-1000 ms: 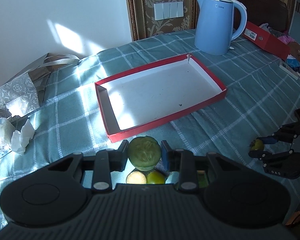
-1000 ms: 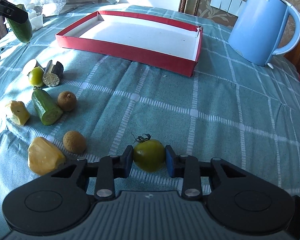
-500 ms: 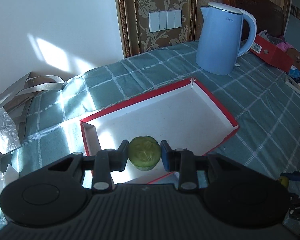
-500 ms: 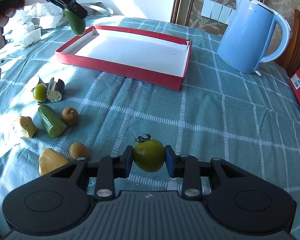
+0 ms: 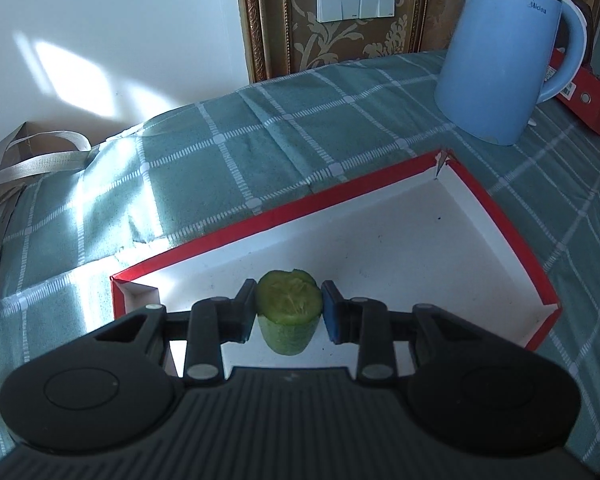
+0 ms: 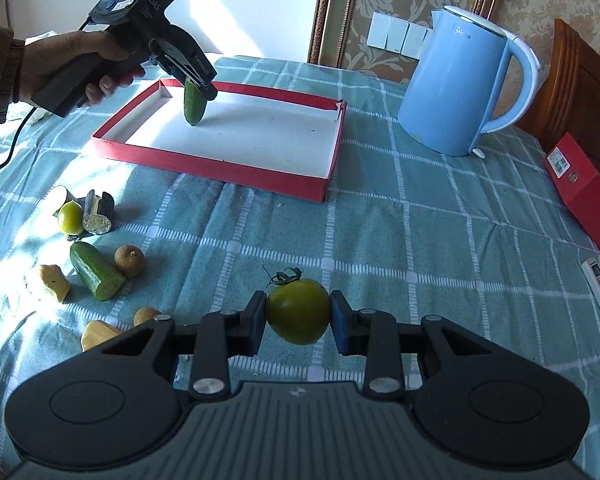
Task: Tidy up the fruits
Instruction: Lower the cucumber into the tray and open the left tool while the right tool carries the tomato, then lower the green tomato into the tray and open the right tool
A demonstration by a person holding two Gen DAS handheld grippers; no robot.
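**Cucumber piece held over the red tray, tomato gripped above the cloth**

Green checked cloth covers the table, with a white wall and a patterned panel behind it. Over that cloth, the cucumber piece is pinched between the pads of the left gripper, cut face toward the camera, rounded end hanging down. It hangs inside the outline of the red tray, above the white floor near the tray's left end; whether its tip touches the floor cannot be told. A hand holds that gripper from the left.

Nearer and well apart from the tray, the right gripper is clamped on a green tomato with its stem up, both pads pressed against its sides.

Left of the tomato, loose pieces lie on the cloth: another cucumber piece, a brown round fruit, a yellow chunk, a small green tomato beside a dark cut piece.

To the far right of the tray stands a blue kettle, and a red box lies at the right edge.
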